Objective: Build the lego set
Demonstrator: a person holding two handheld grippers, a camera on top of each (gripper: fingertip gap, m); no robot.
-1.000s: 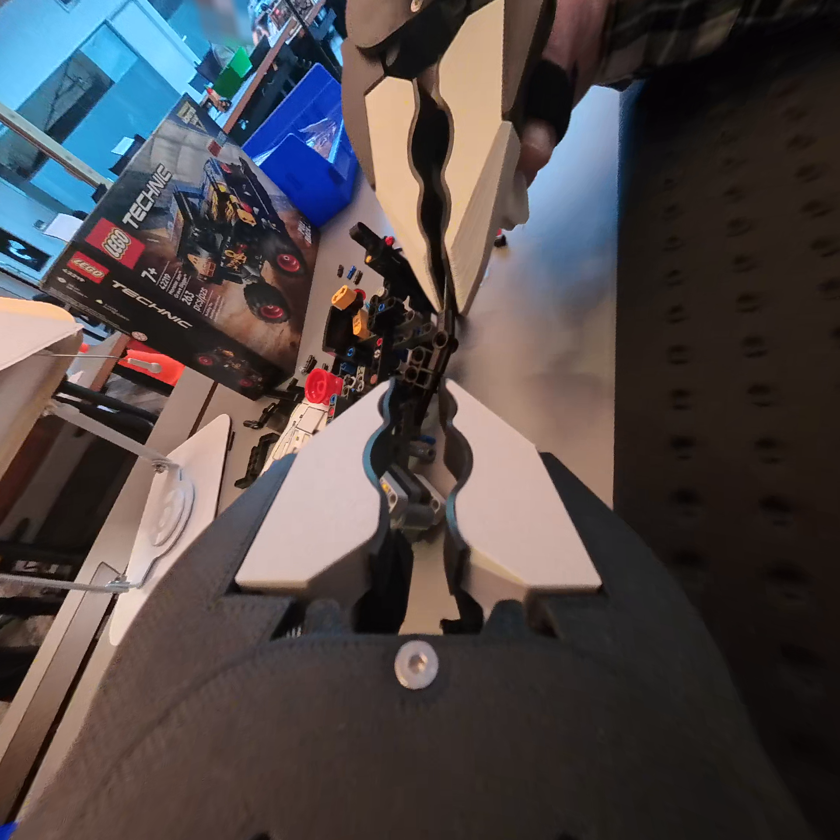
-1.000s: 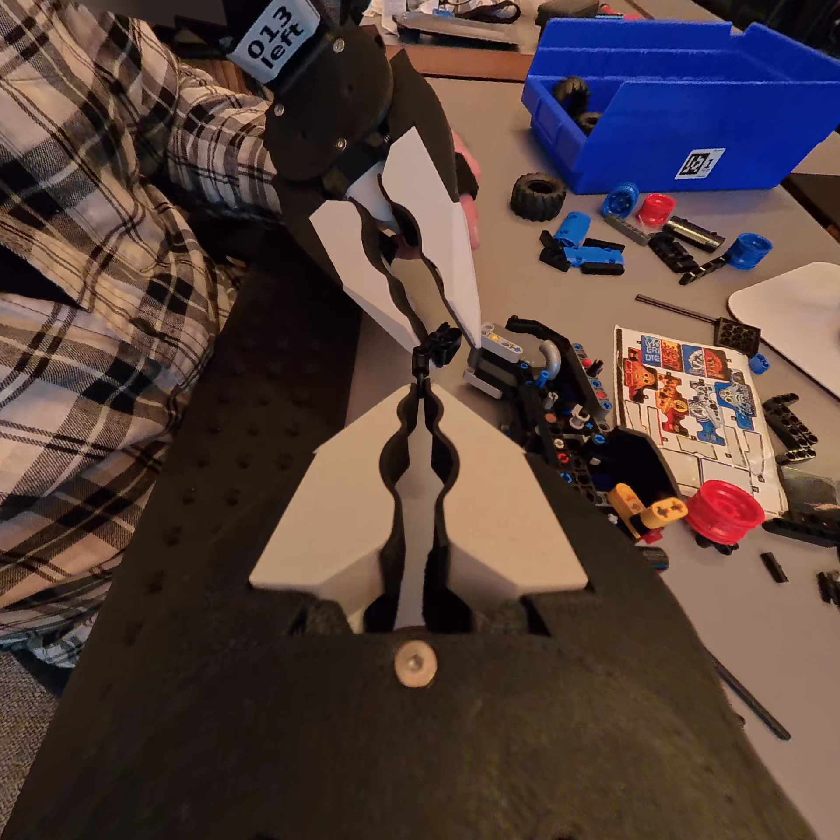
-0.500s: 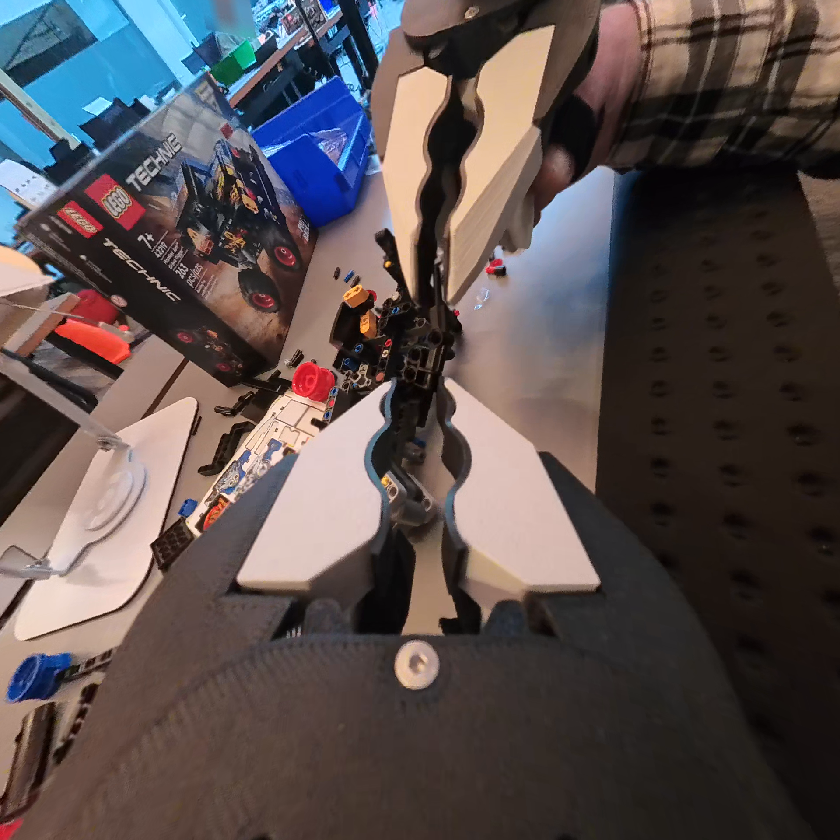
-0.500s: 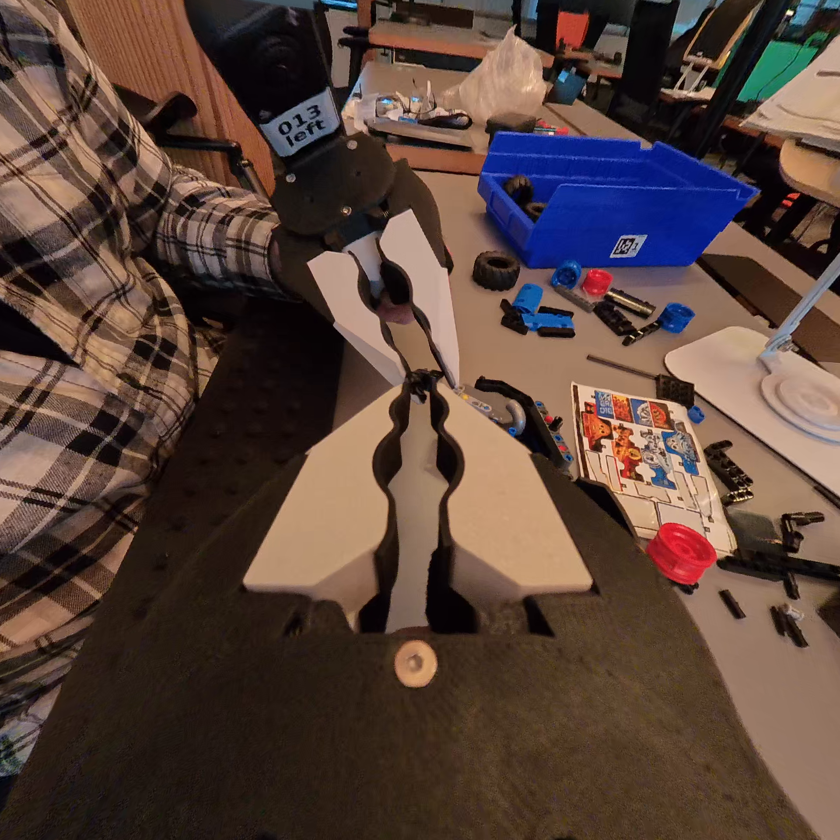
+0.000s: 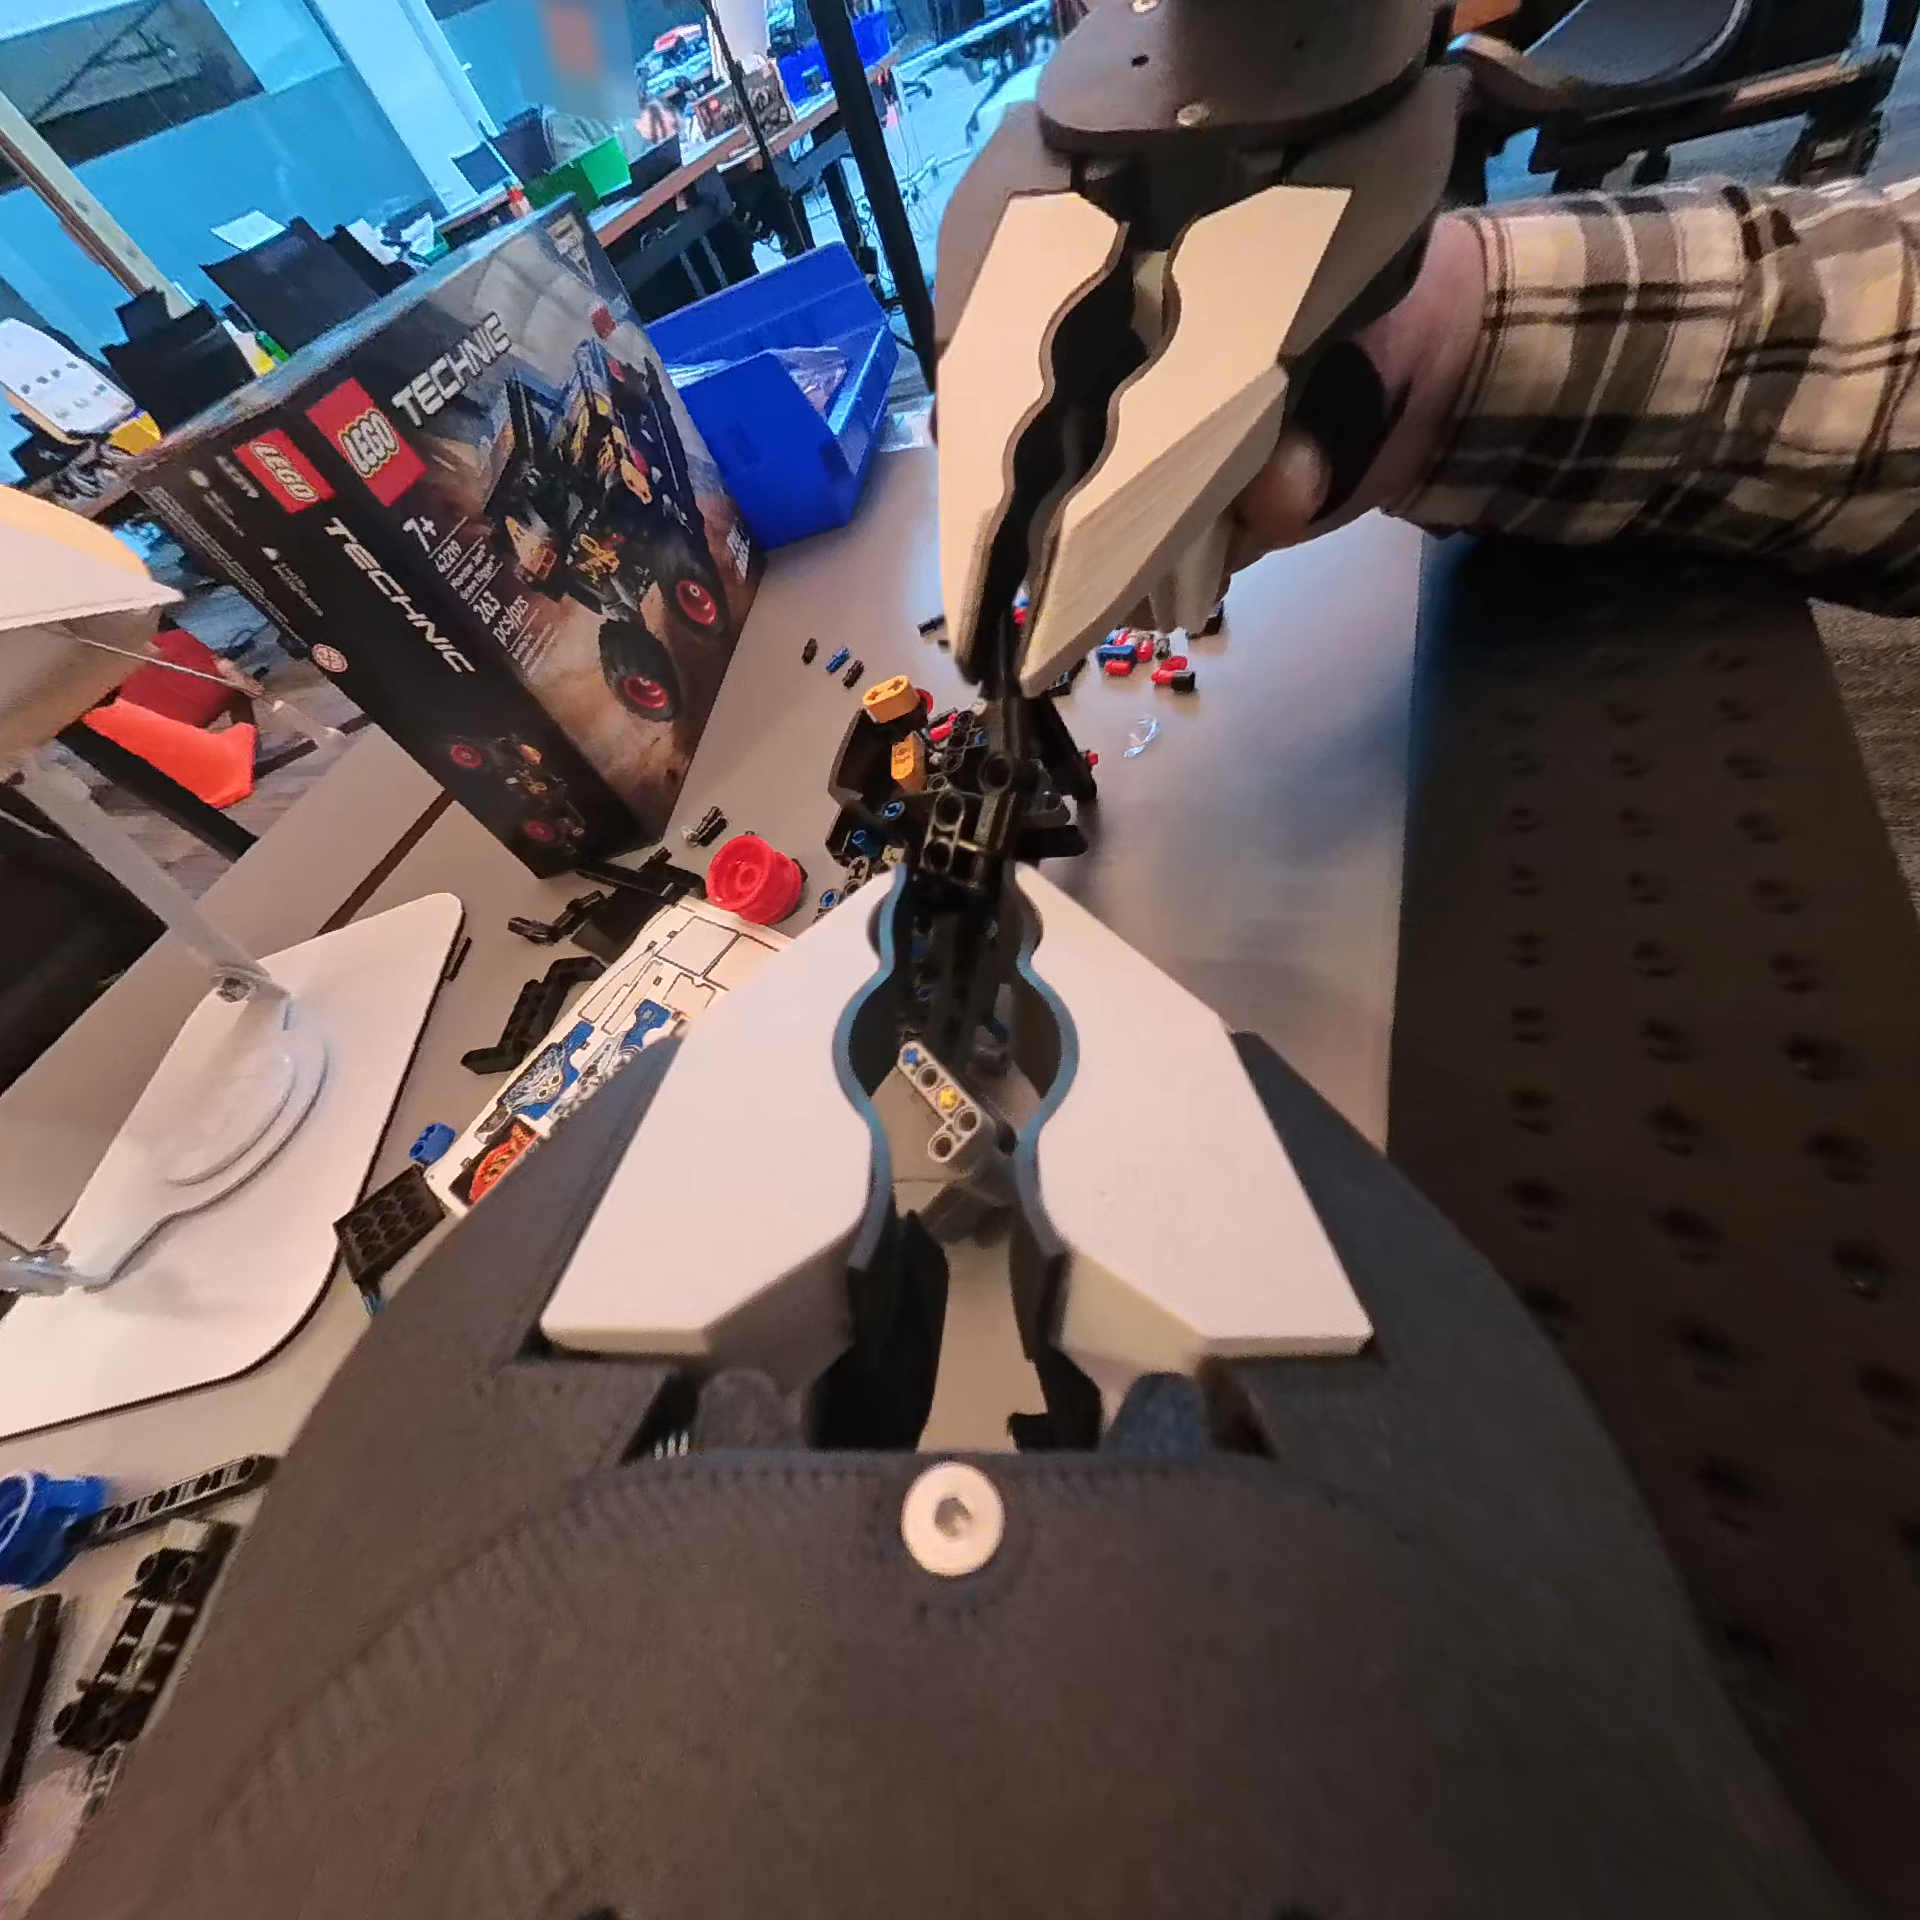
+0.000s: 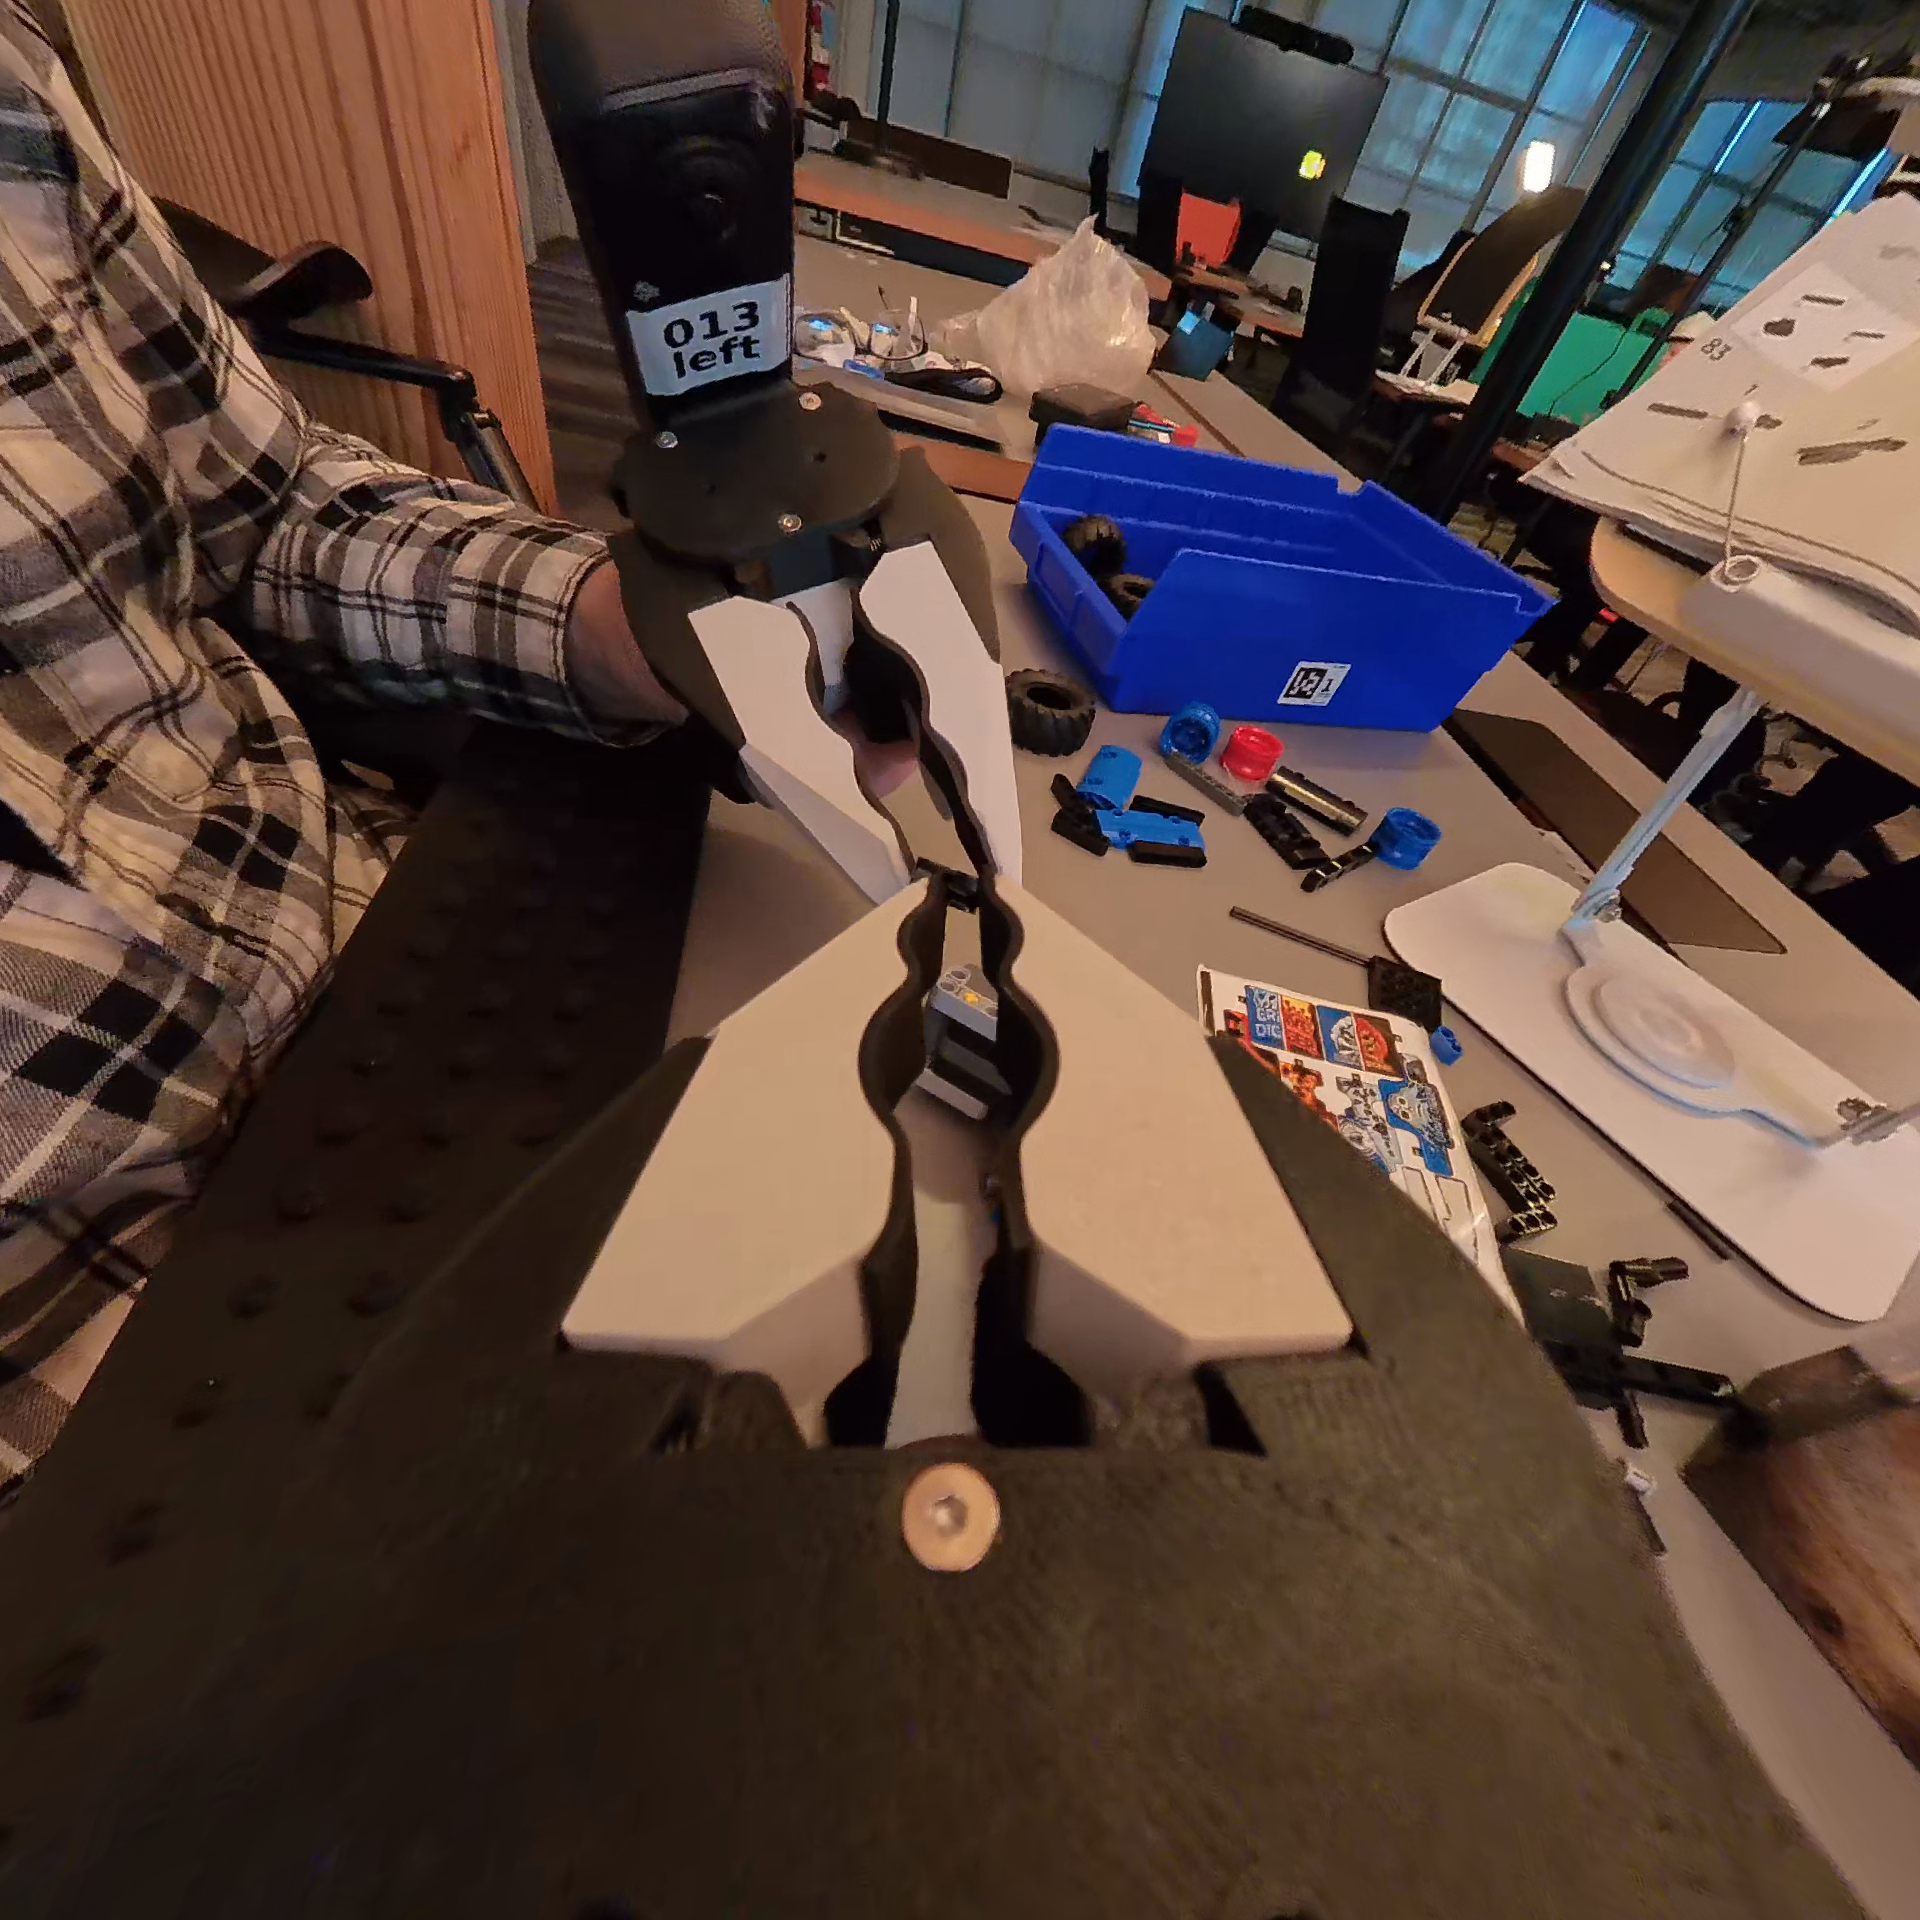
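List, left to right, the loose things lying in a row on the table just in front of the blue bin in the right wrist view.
Black tyre → blue wheel hub → red wheel hub → second blue wheel hub.

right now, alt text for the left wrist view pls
The left gripper is shut on a dark lego assembly while the right gripper presses a thin black piece into it from above; the set's box stands left.
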